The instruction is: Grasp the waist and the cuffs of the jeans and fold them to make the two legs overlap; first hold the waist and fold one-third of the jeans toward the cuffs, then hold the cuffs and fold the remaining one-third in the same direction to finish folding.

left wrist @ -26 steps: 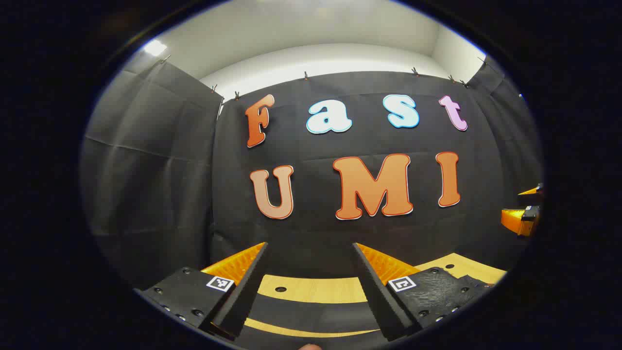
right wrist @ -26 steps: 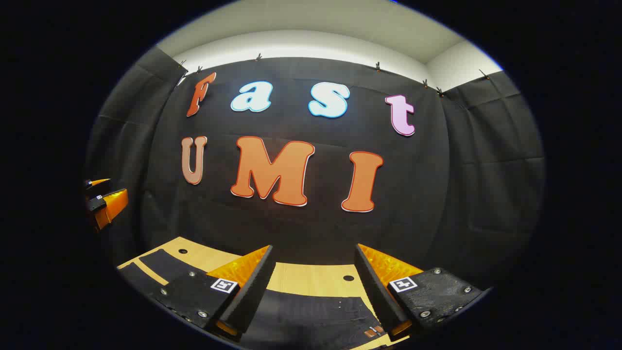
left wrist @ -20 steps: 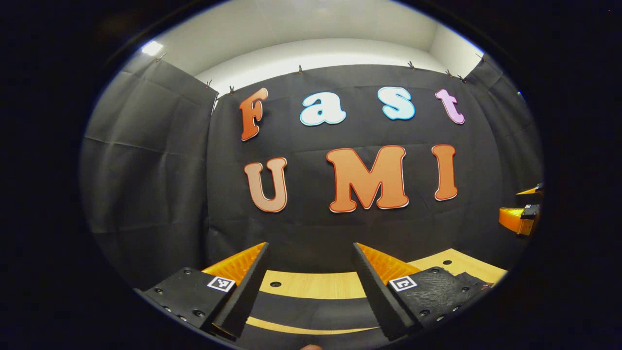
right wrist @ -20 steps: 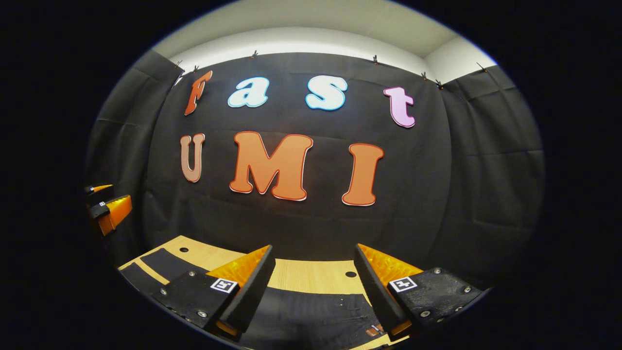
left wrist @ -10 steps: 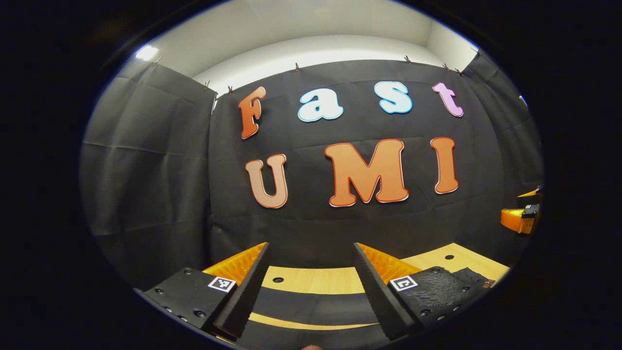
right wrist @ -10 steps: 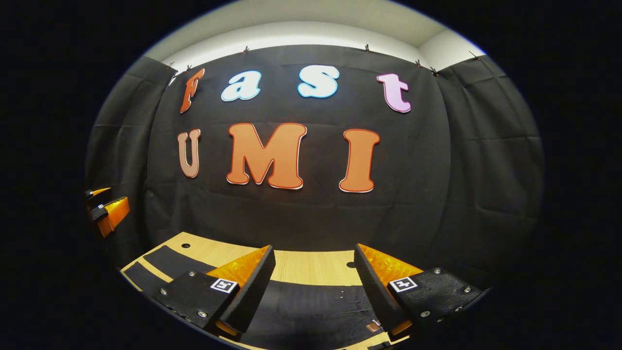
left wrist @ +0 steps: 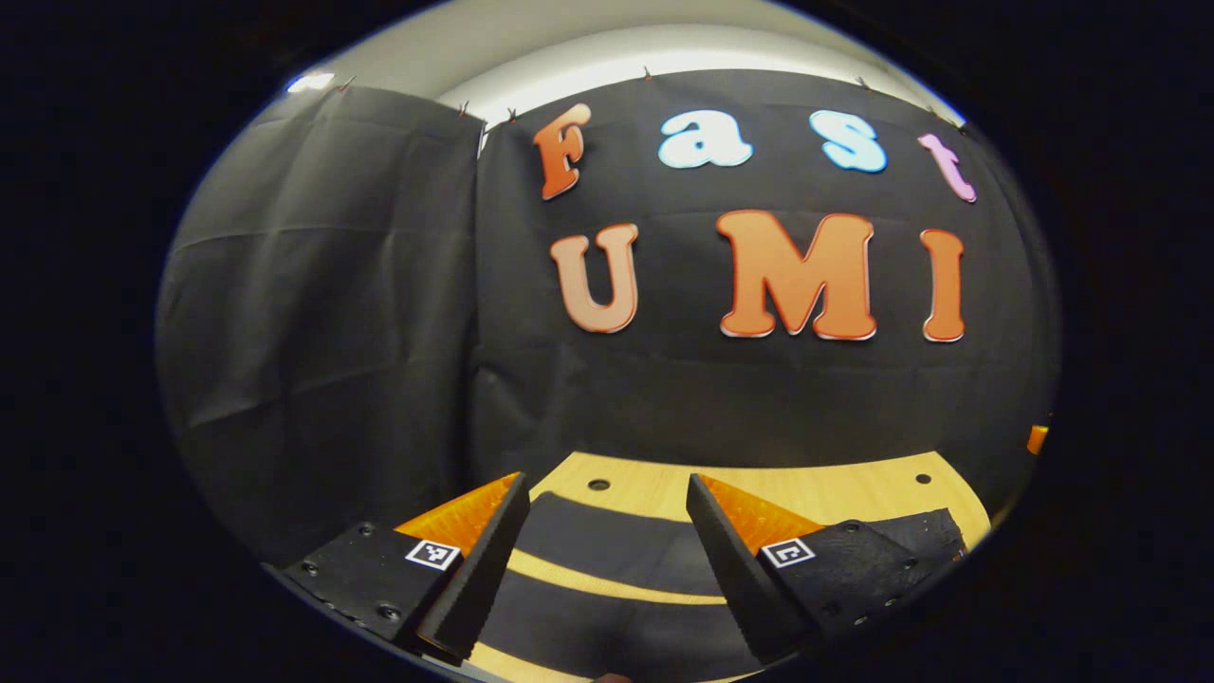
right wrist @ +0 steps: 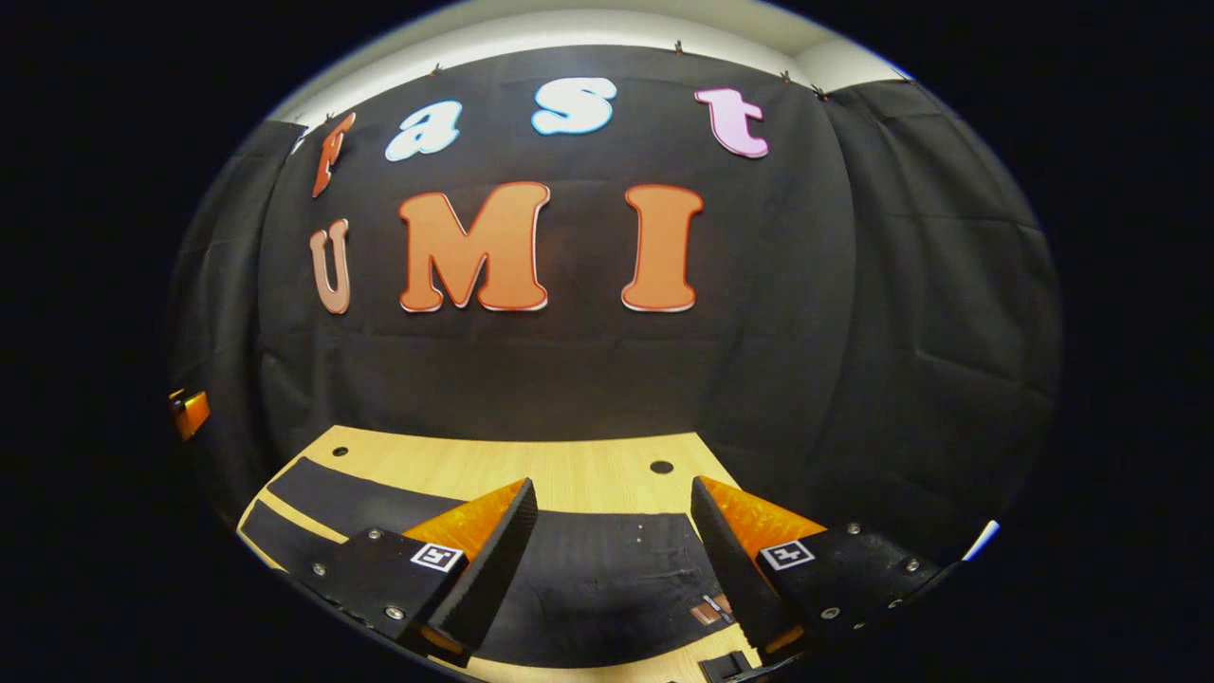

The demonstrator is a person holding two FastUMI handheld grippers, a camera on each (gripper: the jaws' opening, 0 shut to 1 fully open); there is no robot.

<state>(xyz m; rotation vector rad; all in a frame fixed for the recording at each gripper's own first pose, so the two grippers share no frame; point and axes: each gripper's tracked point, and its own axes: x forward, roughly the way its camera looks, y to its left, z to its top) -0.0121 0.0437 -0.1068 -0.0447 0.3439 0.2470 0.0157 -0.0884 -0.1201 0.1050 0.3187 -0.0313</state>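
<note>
Left tool (left wrist: 607, 493): I see it spread wide, nothing gripped, above jeans legs.
Right tool (right wrist: 615, 498): also spread, empty, over waist end.
Jeans (right wrist: 607, 579): dark, flat on tabletop (right wrist: 569, 474), legs (left wrist: 607, 545) apart w/ wood strip btwn, waist patch near right tool.
</note>
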